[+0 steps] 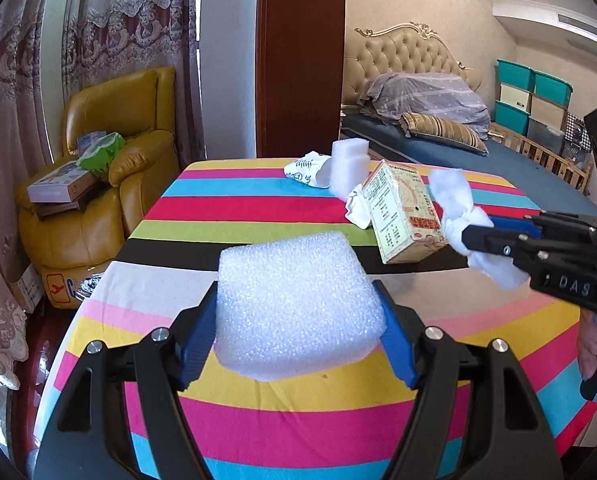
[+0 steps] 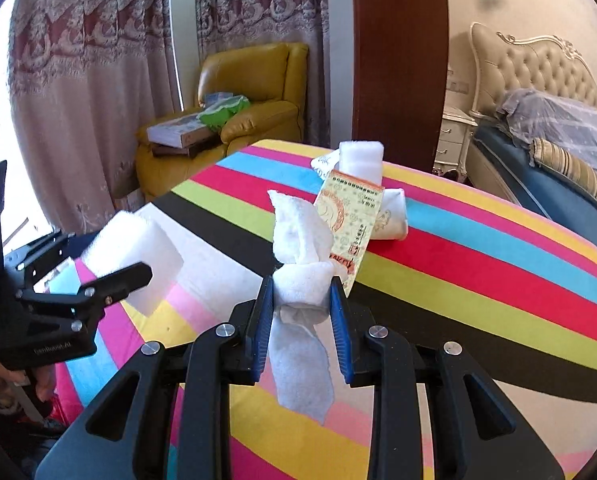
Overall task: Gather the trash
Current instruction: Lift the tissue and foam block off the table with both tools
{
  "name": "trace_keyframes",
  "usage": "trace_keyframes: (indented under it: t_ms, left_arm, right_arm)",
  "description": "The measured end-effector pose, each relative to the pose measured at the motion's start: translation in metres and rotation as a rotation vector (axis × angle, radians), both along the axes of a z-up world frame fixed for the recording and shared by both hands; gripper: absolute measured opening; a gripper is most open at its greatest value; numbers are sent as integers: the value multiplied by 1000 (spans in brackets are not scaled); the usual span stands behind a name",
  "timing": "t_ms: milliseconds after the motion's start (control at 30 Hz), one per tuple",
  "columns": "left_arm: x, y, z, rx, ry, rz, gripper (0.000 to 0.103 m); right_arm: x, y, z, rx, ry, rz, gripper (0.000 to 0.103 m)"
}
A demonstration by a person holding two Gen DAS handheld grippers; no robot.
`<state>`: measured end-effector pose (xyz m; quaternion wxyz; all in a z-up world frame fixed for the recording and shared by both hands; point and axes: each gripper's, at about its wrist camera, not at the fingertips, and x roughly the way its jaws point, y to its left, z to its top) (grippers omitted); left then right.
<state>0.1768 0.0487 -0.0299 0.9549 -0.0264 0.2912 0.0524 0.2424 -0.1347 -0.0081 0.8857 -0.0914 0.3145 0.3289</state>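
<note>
Your left black plastic two-finger gripper [image 1: 298, 332] has ribbed blue pads [image 1: 196, 340] and round silver screws on its linkage arms. Your right black plastic two-finger gripper [image 2: 302, 316] matches it, with raised letters moulded on its side.

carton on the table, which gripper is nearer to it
Right. The right gripper, shut on a tissue, sits just beside the carton. The left gripper, holding a foam block, is farther back.
</note>
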Motion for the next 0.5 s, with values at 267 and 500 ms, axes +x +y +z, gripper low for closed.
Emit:
trace_keyframes:
  t_ms: [267, 500]
  left_arm:
    - [-21, -19, 21, 14, -49, -53, 70]
    - [-38, -44, 37, 18, -113, -96, 70]
  right_arm:
    - [-28, -30, 18, 39, -41, -50, 28]
    - [-56, -60, 23, 35, -81, -104, 28]
